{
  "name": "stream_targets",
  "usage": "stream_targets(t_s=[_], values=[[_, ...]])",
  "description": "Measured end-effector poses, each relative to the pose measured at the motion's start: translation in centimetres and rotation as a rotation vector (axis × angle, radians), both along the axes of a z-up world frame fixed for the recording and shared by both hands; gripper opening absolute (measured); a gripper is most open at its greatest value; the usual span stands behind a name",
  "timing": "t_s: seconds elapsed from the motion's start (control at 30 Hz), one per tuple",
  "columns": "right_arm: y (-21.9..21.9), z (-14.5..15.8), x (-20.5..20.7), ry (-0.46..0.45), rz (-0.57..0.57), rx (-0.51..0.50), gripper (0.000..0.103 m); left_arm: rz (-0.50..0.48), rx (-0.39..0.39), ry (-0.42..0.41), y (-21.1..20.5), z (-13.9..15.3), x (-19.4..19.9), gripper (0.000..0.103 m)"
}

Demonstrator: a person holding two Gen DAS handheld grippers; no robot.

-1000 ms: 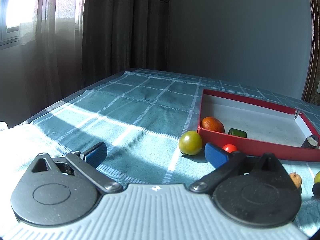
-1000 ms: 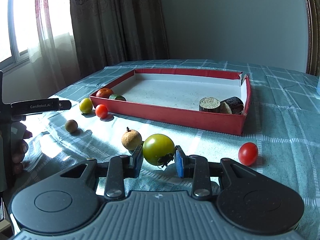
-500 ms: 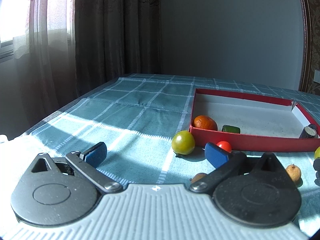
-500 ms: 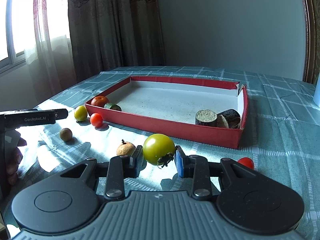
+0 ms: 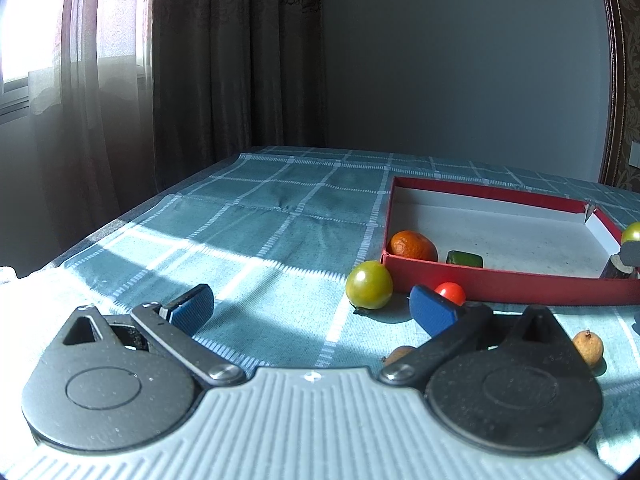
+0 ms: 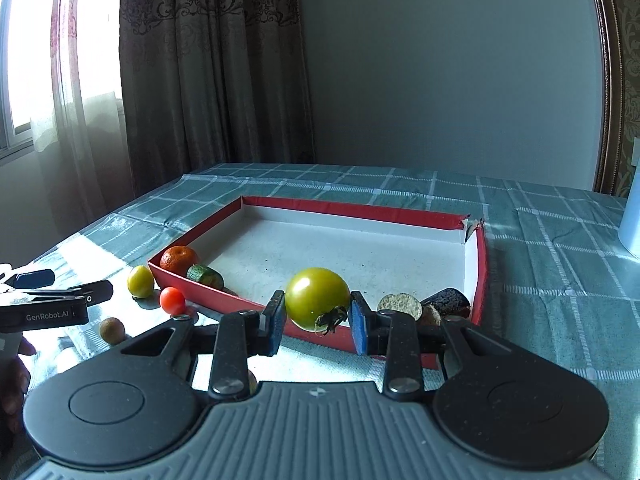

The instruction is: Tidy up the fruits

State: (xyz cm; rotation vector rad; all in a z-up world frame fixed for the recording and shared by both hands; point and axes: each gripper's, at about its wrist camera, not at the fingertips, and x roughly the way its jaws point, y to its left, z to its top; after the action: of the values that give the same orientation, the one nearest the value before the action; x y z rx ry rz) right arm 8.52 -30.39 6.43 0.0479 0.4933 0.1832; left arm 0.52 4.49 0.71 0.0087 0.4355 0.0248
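My right gripper (image 6: pixel 318 322) is shut on a large green tomato (image 6: pixel 316 298) and holds it in the air above the near wall of the red tray (image 6: pixel 360 216). The held tomato also shows in the left wrist view (image 5: pixel 632 233). The tray holds an orange (image 6: pixel 179 259), a green piece (image 6: pixel 205 275) and two dark cut pieces (image 6: pixel 448 304). My left gripper (image 5: pixel 312 308) is open and empty, low over the cloth, left of the tray (image 5: pixel 500 280). A smaller green tomato (image 5: pixel 369 285) and a red cherry tomato (image 5: pixel 450 293) lie just ahead of it.
Two brown longan-like fruits (image 5: pixel 588 347) lie on the checked teal tablecloth (image 5: pixel 248 216) near the tray's front. A white object (image 6: pixel 632 216) stands at the far right. Curtains and a window are at the left, beyond the table edge.
My right gripper has lifted the green tomato off the cloth and carried it forward over the tray's near wall. My left gripper has shifted slightly and stays open.
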Motion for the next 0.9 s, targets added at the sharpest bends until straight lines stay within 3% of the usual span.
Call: stream_targets(t_s=[0.37,0.9], values=[[-1.5,-1.4,4.4,0.097,-0.058,-0.012,0.033,-0.003,-0.006,0.006,0.0,0.0,0.1,0.103],[-0.2,-1.4,4.6,0.091,-0.011,-0.046,0.033,-0.002,-0.007,0.008,0.0,-0.1,0.1,0.103]])
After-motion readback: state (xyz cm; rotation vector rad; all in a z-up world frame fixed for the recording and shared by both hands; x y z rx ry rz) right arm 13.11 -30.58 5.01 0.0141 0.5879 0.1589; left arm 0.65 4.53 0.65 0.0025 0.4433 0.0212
